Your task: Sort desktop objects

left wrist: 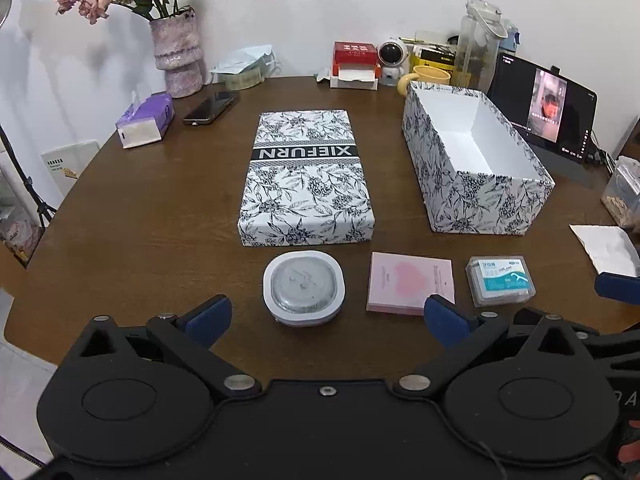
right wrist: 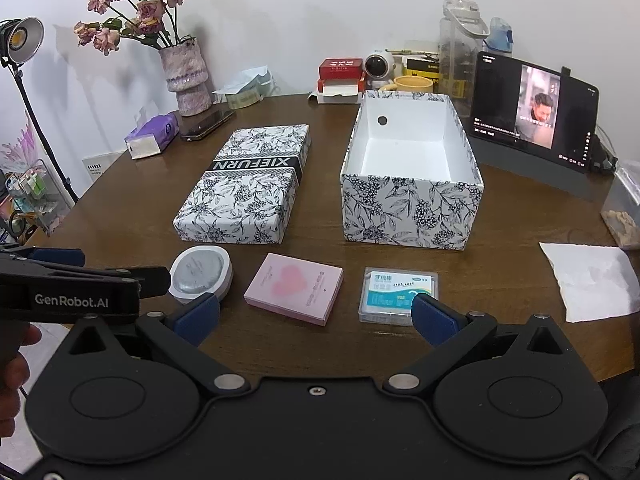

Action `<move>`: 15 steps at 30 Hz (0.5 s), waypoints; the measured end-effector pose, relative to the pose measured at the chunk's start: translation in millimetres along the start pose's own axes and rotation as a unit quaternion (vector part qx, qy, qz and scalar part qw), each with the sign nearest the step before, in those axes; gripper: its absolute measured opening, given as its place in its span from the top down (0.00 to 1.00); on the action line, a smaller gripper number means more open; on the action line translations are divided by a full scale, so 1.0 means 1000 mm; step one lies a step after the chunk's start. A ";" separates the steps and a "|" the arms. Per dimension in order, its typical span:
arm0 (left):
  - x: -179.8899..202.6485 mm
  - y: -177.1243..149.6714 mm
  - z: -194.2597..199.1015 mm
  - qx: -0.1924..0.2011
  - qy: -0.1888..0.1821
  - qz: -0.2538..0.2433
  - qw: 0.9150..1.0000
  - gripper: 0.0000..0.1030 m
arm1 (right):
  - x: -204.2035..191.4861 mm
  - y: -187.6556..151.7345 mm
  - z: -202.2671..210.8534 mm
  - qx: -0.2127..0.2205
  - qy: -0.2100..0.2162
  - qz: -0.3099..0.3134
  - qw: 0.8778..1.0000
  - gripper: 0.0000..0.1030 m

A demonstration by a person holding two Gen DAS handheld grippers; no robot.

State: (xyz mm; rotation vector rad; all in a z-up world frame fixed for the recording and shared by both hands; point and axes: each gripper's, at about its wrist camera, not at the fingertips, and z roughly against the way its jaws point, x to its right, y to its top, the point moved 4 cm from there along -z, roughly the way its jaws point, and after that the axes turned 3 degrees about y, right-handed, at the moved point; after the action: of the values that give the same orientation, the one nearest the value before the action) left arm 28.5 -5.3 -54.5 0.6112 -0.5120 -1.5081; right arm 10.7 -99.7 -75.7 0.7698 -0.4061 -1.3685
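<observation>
Three small items lie in a row near the table's front edge: a round-cornered white case (left wrist: 304,289) (right wrist: 201,273), a pink notepad with a heart (left wrist: 409,286) (right wrist: 295,287) and a clear box of floss picks (left wrist: 500,280) (right wrist: 398,294). Behind them stand an open floral box (left wrist: 476,160) (right wrist: 412,208), empty inside, and its floral lid (left wrist: 306,178) (right wrist: 244,184) lying flat. My left gripper (left wrist: 326,320) hovers open just in front of the white case. My right gripper (right wrist: 316,318) is open in front of the notepad and floss box. Neither holds anything.
Along the back of the brown table (left wrist: 160,216) stand a vase of flowers (left wrist: 178,54), a tissue pack (left wrist: 146,120), a phone (left wrist: 210,108), a red box (left wrist: 354,64), a yellow mug (left wrist: 424,78), a bottle (left wrist: 478,40) and a tablet (right wrist: 532,108). A white napkin (right wrist: 588,280) lies at right.
</observation>
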 end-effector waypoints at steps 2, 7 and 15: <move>0.001 -0.001 -0.001 -0.003 0.000 0.000 1.000 0.00 | 0.000 0.000 -0.001 -0.002 -0.001 -0.002 1.000 0.00; 0.000 -0.004 -0.003 -0.011 -0.004 0.000 1.000 0.00 | 0.001 -0.004 -0.002 -0.010 -0.001 -0.003 1.000 0.00; -0.006 -0.005 -0.005 -0.014 -0.001 0.004 1.000 0.00 | 0.002 -0.003 -0.002 -0.009 -0.005 -0.009 1.000 0.00</move>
State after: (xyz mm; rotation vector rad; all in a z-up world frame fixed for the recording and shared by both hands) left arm 27.5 1.3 -61.0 0.5846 -0.4942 -1.5062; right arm 10.1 -101.0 -79.7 0.7541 -0.3956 -1.3926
